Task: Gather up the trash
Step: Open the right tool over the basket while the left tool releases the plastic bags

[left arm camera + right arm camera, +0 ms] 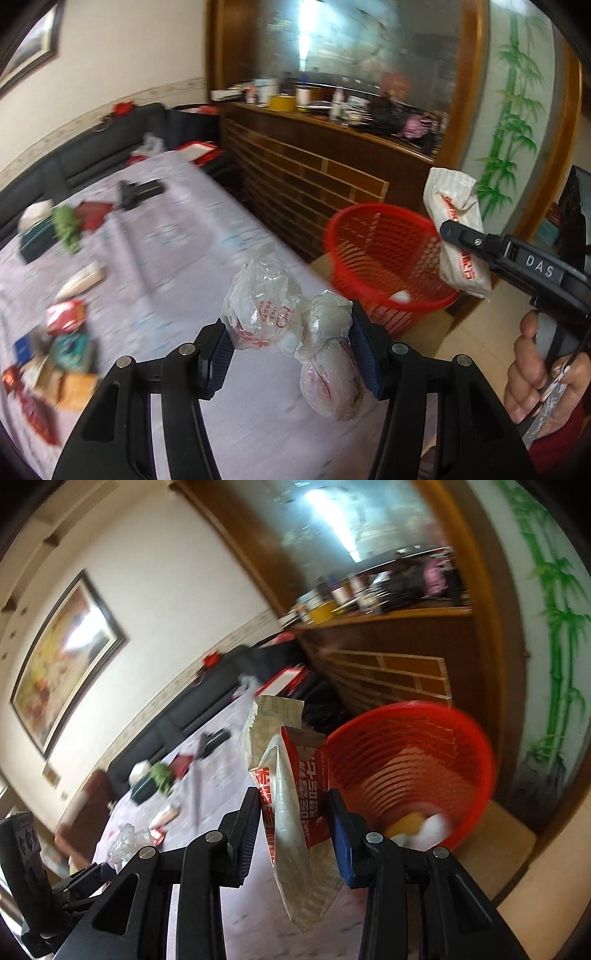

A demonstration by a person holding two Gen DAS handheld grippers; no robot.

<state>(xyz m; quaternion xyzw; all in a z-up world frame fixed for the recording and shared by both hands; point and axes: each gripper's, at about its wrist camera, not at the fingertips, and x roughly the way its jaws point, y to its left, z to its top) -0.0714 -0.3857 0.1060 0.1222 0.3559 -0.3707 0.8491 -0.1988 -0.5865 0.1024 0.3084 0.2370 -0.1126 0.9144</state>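
**Two loads near the basket, and either could miss**

The right hand-held gripper [293,827] is pinching a torn wet-wipe packet [291,812] by its middle, so both ends hang loose; in the right wrist view the packet sits centre frame, with the red basket [461,746] just to its right. The basket stands on a low box off the surface's edge and looks light, so a knock from the jaws could tip it. If the packet is let go short of the rim, I'd expect it to flutter to the floor.

The left hand-held gripper [291,347] is spread, its pads either side of two crumpled plastic bags [266,314] at lower centre of the left wrist view, resting on the surface [177,236]. Closing may catch only one bag, or thin film that slips free. The two tools are close together near the basket and could collide
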